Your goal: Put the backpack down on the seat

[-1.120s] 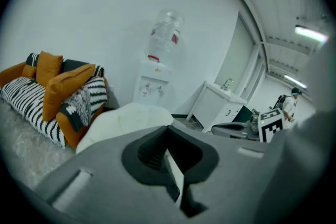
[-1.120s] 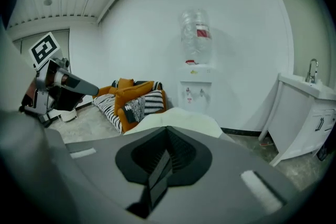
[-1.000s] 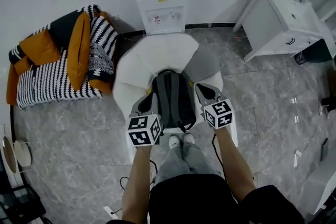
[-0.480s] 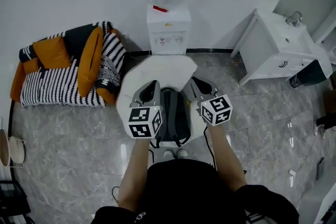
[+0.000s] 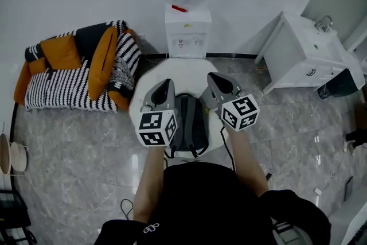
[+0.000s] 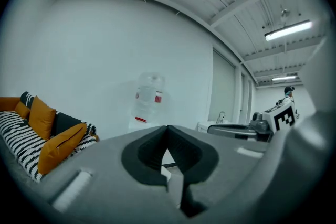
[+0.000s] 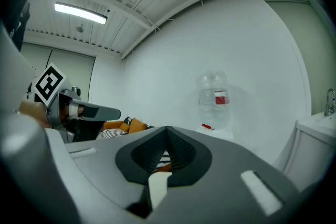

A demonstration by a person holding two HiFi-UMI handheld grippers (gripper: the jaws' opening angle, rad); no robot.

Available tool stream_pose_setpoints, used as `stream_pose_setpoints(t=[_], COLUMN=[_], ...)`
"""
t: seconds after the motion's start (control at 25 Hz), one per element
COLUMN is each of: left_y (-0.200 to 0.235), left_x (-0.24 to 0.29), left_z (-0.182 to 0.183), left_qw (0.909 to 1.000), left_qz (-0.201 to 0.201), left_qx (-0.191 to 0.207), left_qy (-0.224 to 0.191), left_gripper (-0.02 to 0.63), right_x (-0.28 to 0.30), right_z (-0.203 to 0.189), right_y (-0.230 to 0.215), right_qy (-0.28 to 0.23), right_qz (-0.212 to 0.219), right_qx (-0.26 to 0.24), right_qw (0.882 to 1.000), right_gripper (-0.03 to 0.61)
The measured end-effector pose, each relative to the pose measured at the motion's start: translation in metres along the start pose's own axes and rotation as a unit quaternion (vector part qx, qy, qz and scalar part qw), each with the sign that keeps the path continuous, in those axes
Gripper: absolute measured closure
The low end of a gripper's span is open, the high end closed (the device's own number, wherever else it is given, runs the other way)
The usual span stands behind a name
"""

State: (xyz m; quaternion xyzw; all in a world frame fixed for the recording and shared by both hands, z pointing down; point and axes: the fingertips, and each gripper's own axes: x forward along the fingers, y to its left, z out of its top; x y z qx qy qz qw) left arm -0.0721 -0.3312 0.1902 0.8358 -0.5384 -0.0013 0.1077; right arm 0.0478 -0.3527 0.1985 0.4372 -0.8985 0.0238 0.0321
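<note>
Claws [image 5: 166,84] [image 5: 212,76]: two, closed; backpack [image 5: 191,123]: one.

Below you, the backpack [image 5: 190,123] lies on the seat [image 5: 179,69], between your left hand-held gripper [image 5: 164,85] and right hand-held gripper [image 5: 215,78]. Behind the seat stands the water dispenser [image 5: 188,31]; the sofa [image 5: 57,92] is to its left and the sink cabinet [image 5: 309,57] to its right.

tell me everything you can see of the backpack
The backpack is dark grey with black trim, soft fabric by its look. It rests on the white seat, its long axis running away from the person, its thin black straps hanging at the seat's near edge. In the head view it shows between the left gripper and right gripper; both are shut on nothing, so neither holds it.
</note>
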Motion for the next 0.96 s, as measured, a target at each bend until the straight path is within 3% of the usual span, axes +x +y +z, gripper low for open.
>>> stream_pose_setpoints(t=[0.96], left_y=[-0.021], left_x=[0.026], left_z=[-0.006], left_qw=[0.9998], left_qz=[-0.014], left_qx=[-0.014], left_qy=[-0.003], left_gripper=[0.615], right_x=[0.005], right_z=[0.009], right_y=[-0.010], right_qy=[-0.007], right_qz=[0.017], right_qx=[-0.021], right_qw=[1.000], right_gripper=[0.574])
